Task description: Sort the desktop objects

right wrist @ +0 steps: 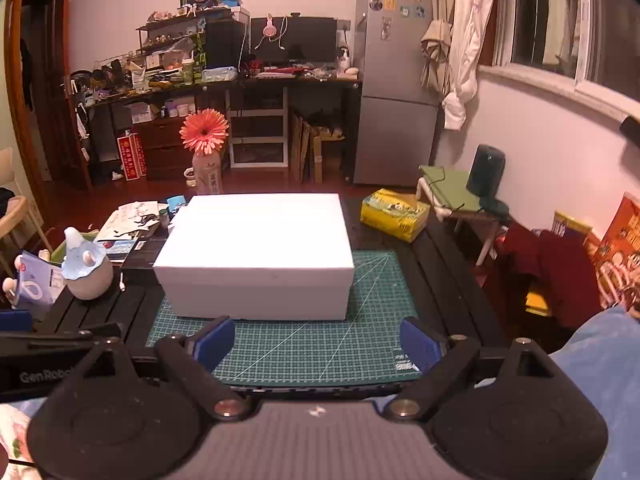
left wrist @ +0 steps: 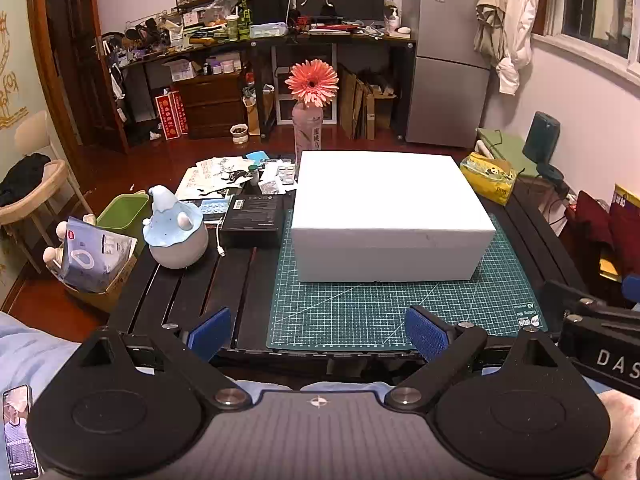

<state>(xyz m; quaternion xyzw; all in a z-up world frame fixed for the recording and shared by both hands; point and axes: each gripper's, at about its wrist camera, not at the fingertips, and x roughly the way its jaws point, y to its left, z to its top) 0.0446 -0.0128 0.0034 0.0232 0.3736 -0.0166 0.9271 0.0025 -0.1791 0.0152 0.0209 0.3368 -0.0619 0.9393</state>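
Observation:
A large closed white box [left wrist: 384, 212] [right wrist: 260, 248] sits on the green cutting mat [left wrist: 392, 308] [right wrist: 312, 344] of a dark slatted table. Left of it lie a flat black box [left wrist: 252, 218] [right wrist: 140, 260], a blue-hatted round figurine [left wrist: 176, 228] [right wrist: 86, 268] and scattered papers [left wrist: 224, 176]. A yellow tissue pack [left wrist: 490, 178] [right wrist: 394, 214] rests to the right. My left gripper [left wrist: 318, 334] hangs open over the table's near edge, nothing between its blue pads. My right gripper [right wrist: 316, 342] is open too, over the mat's front, short of the white box.
A pink flower in a bottle [left wrist: 310, 120] [right wrist: 206, 152] stands behind the box. A green bin [left wrist: 122, 212] and a cardboard box with a blue pouch [left wrist: 94, 256] sit at the table's left. The right gripper's body [left wrist: 600, 344] shows at the left view's right edge.

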